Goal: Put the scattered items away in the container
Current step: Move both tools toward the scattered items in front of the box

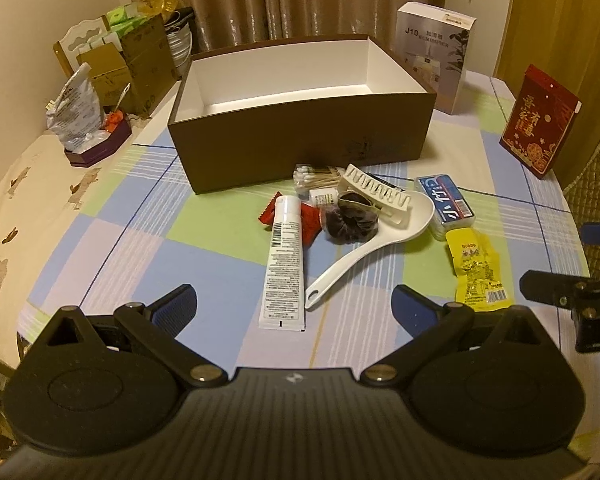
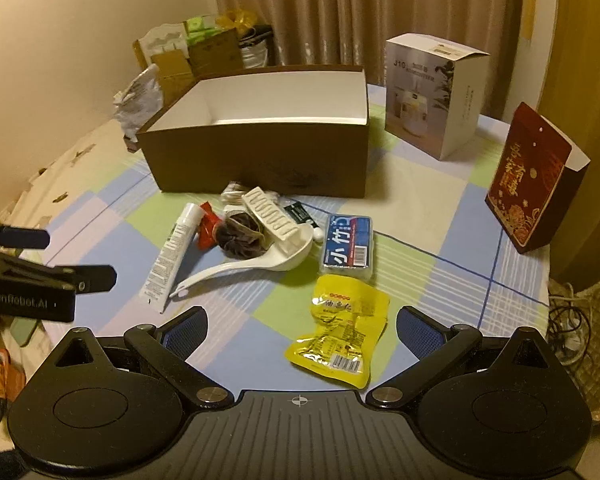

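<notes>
An open brown box [image 1: 300, 152] with a white, empty inside stands at the back of the table; the right wrist view shows it too [image 2: 260, 160]. In front of it lie a white tube [image 1: 284, 264], a white ladle [image 1: 380, 236], a white hair claw [image 1: 376, 196], a dark scrunchie [image 1: 352, 220], cotton swabs [image 1: 316, 178], a red packet [image 1: 310, 220], a blue-labelled box [image 1: 446, 204] and a yellow snack packet [image 2: 340, 328]. My left gripper [image 1: 294, 306] is open, low over the tube's near end. My right gripper [image 2: 302, 330] is open, with the yellow packet between its fingers.
A white product box [image 1: 436, 56] and a red box [image 1: 540, 120] stand at the right. Cartons, bags and a purple tray [image 1: 100, 148] crowd the far left. The table's right edge drops to cables and a woven basket [image 2: 580, 320].
</notes>
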`<move>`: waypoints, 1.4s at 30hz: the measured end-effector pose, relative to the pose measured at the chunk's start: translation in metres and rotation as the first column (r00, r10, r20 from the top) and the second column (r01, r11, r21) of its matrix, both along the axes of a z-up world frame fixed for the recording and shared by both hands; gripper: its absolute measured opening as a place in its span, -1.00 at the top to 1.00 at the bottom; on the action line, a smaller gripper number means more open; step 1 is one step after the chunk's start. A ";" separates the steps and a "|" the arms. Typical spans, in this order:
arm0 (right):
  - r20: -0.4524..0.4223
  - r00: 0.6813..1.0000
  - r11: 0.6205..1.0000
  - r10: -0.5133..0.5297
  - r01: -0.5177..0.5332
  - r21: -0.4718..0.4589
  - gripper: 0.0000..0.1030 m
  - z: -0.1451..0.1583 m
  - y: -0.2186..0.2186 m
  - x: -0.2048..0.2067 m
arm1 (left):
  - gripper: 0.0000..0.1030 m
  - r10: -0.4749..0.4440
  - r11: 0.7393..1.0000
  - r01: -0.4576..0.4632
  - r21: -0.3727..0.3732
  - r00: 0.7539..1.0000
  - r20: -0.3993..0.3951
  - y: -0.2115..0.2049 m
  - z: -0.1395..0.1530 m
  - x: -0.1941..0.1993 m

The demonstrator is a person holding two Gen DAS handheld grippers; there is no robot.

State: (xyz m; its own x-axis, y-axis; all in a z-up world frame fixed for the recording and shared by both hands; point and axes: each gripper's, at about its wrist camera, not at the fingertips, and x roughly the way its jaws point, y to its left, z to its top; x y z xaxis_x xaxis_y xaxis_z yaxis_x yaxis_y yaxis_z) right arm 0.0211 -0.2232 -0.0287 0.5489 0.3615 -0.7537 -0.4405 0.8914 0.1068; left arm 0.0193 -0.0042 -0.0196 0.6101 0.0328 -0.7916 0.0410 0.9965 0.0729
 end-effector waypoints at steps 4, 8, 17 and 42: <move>-0.012 1.000 1.000 -0.002 0.002 0.014 -1.00 -0.007 -0.004 -0.001 | -0.99 -0.010 1.000 0.010 0.013 1.000 0.004 0.000 -0.004 0.001; -0.012 1.000 1.000 -0.018 0.018 0.022 -1.00 -0.013 -0.009 0.000 | -0.99 -0.028 0.999 0.028 0.022 1.000 0.011 -0.001 -0.008 0.004; -0.072 0.996 0.997 -0.060 0.063 0.040 -1.00 -0.040 -0.014 0.009 | -0.99 -0.052 0.998 0.052 0.019 0.999 -0.014 0.006 -0.026 0.014; -0.153 0.969 0.981 -0.195 0.194 -0.018 -0.60 -0.098 -0.010 0.053 | -0.98 -0.189 0.982 0.190 -0.001 0.976 -0.112 0.017 -0.065 0.086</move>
